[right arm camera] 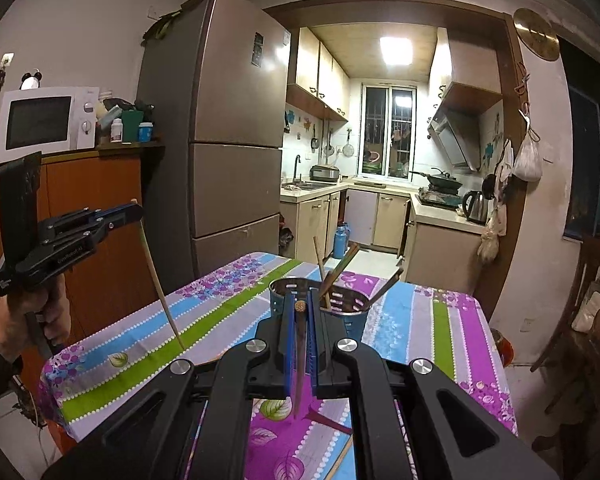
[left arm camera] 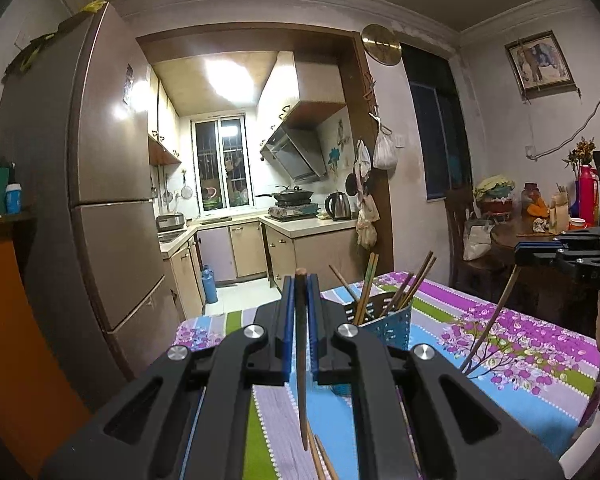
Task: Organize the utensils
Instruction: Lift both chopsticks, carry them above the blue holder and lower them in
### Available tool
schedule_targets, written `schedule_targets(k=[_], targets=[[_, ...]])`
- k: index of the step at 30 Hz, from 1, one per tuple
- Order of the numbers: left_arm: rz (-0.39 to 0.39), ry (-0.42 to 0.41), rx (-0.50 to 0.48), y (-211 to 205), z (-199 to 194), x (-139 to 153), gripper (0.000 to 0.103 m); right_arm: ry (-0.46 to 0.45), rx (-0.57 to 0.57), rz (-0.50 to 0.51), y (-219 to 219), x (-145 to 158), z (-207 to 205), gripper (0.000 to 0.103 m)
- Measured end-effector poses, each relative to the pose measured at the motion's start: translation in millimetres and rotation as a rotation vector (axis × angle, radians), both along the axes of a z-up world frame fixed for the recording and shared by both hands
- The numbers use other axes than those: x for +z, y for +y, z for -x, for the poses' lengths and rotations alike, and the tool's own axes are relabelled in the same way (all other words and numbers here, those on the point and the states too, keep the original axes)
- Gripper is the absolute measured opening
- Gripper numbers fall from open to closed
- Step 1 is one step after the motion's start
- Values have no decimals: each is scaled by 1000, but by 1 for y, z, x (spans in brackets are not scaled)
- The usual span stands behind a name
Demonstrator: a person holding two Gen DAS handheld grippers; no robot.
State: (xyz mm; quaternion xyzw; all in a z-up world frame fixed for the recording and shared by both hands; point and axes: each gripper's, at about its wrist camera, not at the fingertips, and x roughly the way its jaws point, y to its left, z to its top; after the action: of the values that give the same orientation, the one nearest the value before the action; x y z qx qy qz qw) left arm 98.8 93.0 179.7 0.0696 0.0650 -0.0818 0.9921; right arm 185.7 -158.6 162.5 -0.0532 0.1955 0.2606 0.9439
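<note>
My left gripper (left arm camera: 300, 280) is shut on a brown chopstick (left arm camera: 301, 360) and holds it up above the table. It also shows in the right wrist view (right arm camera: 134, 210) with its chopstick (right arm camera: 160, 284) slanting down to the cloth. My right gripper (right arm camera: 299, 304) is shut on another chopstick (right arm camera: 300, 352). It shows in the left wrist view (left arm camera: 518, 254) with that chopstick (left arm camera: 490, 320) hanging down. A blue perforated utensil holder (left arm camera: 392, 326) (right arm camera: 352, 316) stands on the table just beyond both grippers, with several chopsticks (left arm camera: 404, 288) in it.
The table has a striped floral cloth (left arm camera: 520, 344) (right arm camera: 432, 320). More chopsticks (left arm camera: 320, 456) lie on it under my left gripper. A tall fridge (left arm camera: 108, 200) stands at the left. A cluttered side table (left arm camera: 540, 232) and a chair stand at the right.
</note>
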Motion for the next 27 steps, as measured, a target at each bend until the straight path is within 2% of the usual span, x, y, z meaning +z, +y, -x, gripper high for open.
schedule_targets(k=[16, 27], targets=[[28, 27, -49, -23, -22, 48, 5, -21, -3, 0, -11, 46, -20, 7], [92, 6, -80, -41, -51, 90, 5, -88, -28, -31, -37, 119, -47, 7]])
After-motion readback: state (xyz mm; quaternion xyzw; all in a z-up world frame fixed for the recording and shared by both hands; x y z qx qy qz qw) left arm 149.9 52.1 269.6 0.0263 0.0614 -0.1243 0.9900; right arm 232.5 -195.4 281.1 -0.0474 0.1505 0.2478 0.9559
